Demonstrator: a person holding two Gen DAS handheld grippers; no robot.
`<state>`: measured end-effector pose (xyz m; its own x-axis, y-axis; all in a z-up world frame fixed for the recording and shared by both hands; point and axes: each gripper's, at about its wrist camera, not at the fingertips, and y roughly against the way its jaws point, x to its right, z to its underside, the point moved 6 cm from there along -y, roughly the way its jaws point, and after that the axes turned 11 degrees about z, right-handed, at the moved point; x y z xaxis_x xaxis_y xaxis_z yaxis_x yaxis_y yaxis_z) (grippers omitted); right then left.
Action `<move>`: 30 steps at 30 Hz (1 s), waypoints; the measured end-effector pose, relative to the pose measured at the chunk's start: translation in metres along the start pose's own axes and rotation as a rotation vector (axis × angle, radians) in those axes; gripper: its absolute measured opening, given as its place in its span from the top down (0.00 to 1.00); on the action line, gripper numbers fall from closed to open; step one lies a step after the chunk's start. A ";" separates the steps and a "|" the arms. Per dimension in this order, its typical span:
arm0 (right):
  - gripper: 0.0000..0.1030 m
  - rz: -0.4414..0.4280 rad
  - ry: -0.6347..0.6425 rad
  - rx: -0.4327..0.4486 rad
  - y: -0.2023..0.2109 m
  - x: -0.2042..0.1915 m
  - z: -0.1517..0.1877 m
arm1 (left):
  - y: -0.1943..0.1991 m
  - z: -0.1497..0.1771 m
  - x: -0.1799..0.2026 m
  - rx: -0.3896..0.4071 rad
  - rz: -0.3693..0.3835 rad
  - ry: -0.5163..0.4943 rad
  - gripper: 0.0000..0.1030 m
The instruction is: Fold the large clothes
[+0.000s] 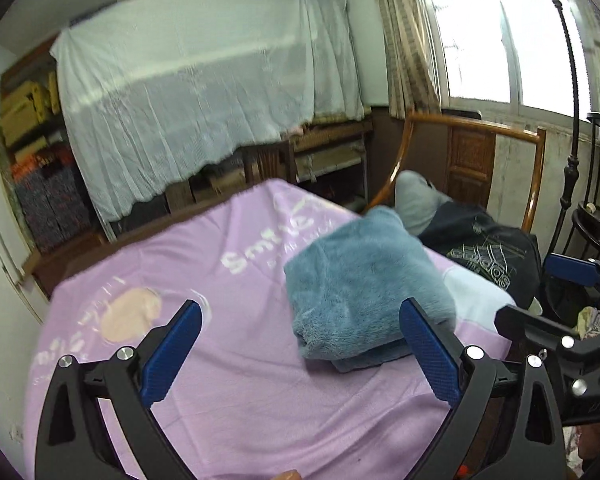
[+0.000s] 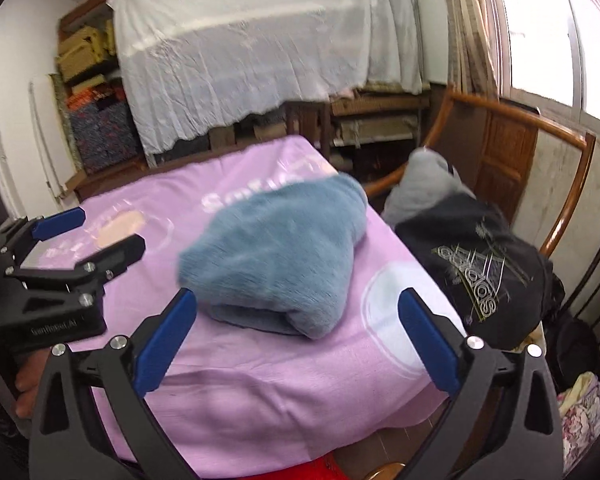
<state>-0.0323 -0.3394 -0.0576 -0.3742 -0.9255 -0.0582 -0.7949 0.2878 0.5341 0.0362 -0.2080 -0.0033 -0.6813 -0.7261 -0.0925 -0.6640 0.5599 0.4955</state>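
Jaws wide open and empty on both my left gripper [image 1: 302, 330] and right gripper [image 2: 298, 320], hovering side by side above the folded blue fleece [image 1: 364, 280] on the pink sheet [image 1: 240, 380].

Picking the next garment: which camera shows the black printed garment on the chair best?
The right wrist view: the black printed garment sits large there, its pale logo print fully visible, draped over the wooden chair beside a grey garment. The left wrist view shows it smaller, near the frame's right edge.
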 end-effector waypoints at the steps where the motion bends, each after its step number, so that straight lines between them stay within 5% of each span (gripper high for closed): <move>1: 0.05 -0.024 -0.010 0.010 0.008 -0.001 -0.003 | 0.007 -0.001 0.001 0.012 -0.009 -0.006 0.04; 4: 0.05 -0.092 -0.065 0.023 0.026 -0.003 -0.010 | 0.027 -0.003 0.004 0.048 -0.040 -0.017 0.03; 9: 0.04 -0.076 -0.060 0.025 0.034 -0.008 -0.012 | 0.034 -0.005 0.003 0.064 -0.063 -0.008 0.03; 20: 0.04 -0.006 0.031 -0.100 -0.026 -0.021 0.016 | -0.039 0.028 -0.025 -0.150 -0.042 0.103 0.03; 30: 0.04 -0.013 0.001 -0.113 -0.028 -0.016 0.015 | -0.035 0.025 -0.024 -0.142 -0.029 0.112 0.03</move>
<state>-0.0112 -0.3294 -0.0847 -0.3635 -0.9293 -0.0647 -0.7407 0.2462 0.6251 0.0677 -0.2001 -0.0399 -0.6186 -0.7856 -0.0157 -0.6276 0.4819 0.6114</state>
